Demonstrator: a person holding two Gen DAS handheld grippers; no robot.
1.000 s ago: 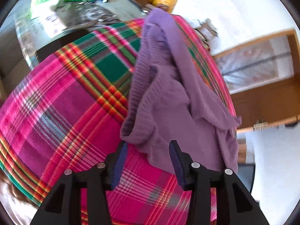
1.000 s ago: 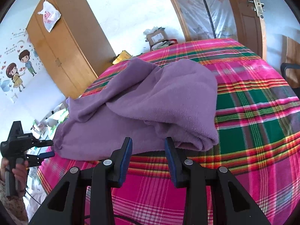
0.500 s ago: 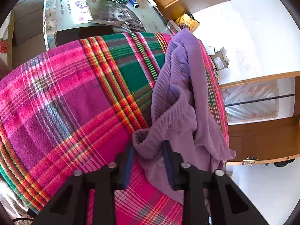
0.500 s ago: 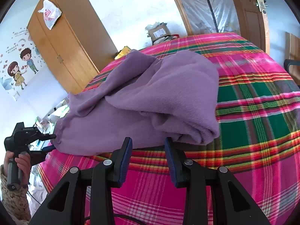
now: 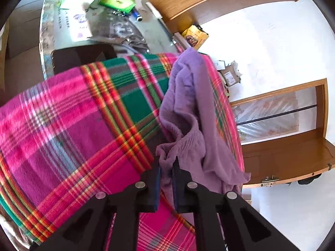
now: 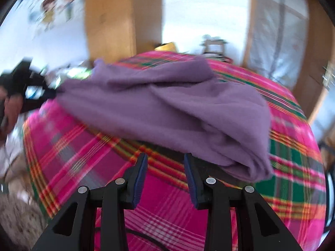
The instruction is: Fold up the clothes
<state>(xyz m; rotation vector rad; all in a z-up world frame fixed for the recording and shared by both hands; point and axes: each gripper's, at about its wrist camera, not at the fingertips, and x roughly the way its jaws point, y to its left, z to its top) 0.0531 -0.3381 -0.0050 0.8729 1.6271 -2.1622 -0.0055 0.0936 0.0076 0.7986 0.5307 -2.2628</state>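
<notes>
Purple knit garment (image 6: 167, 104) lies crumpled on the plaid blanket (image 6: 88, 156), which serves as reference for all positions below.

Right wrist view, left to right. At the blanket's left edge a hand (image 6: 9, 108) holds the left gripper (image 6: 53, 91), whose tip meets the garment's left corner; the cloth is drawn to a point there. This part of the frame is blurred, so finger detail cannot be read. The garment spreads rightward across the blanket's upper middle in loose folds and ends in a thick rolled fold near the blanket's right side. The right gripper (image 6: 165, 156) hovers over bare blanket just in front of the garment's near edge; its jaws stand wide apart with nothing between them. Beyond the blanket stand a wooden wardrobe (image 6: 108, 16) and, to the right, a door (image 6: 280, 31).

Left wrist view, left to right. The blanket fills the left and centre. Beyond its far edge sits a cluttered table (image 5: 100, 27) bearing green packets (image 5: 117, 0) and papers. The garment (image 5: 188, 108) lies along the blanket's right side, ribbed edge nearest. The left gripper (image 5: 166, 161) has just been closing; its jaws are now narrow, pinching a bunched ribbed corner, which bulges out above the pads. A wooden door frame (image 5: 293, 152) stands to the right, off the blanket.
</notes>
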